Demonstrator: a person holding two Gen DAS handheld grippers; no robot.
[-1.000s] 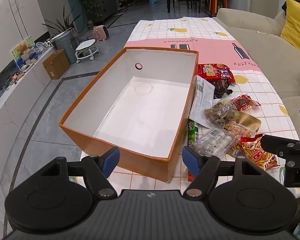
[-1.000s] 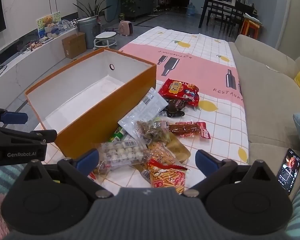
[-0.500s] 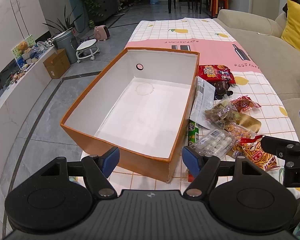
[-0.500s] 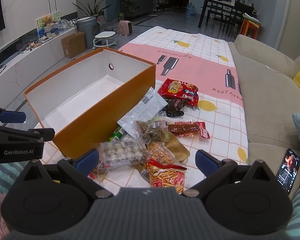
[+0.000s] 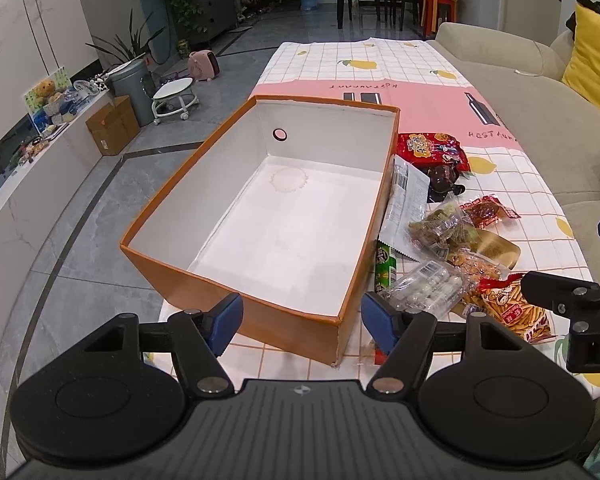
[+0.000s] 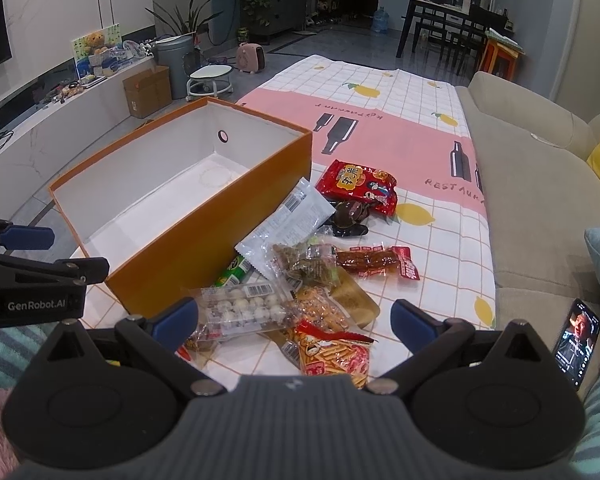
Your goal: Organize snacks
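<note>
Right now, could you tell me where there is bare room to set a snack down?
The orange box holds nothing; its white floor is free. The tablecloth beyond the red packet is bare. Beside the box's right wall, the snack pile is crowded.

Each camera sits on a gripper and looks forward and down along its two fingers.

The left camera is close to the near short end of the box [image 5: 260,216]. It looks straight along the box, into it. The snacks [image 5: 452,248] lie to the right of the box, and one arm of the right gripper [image 5: 572,304] pokes in further right.

The right camera is to the right of the box [image 6: 204,216], just as near. It looks over the snacks [image 6: 308,280], with the box on the left. The left gripper [image 6: 32,256] shows beside the box's near end.

Both views share the box, the snacks, the cloth [image 5: 380,72] and the sofa [image 6: 540,184].
</note>
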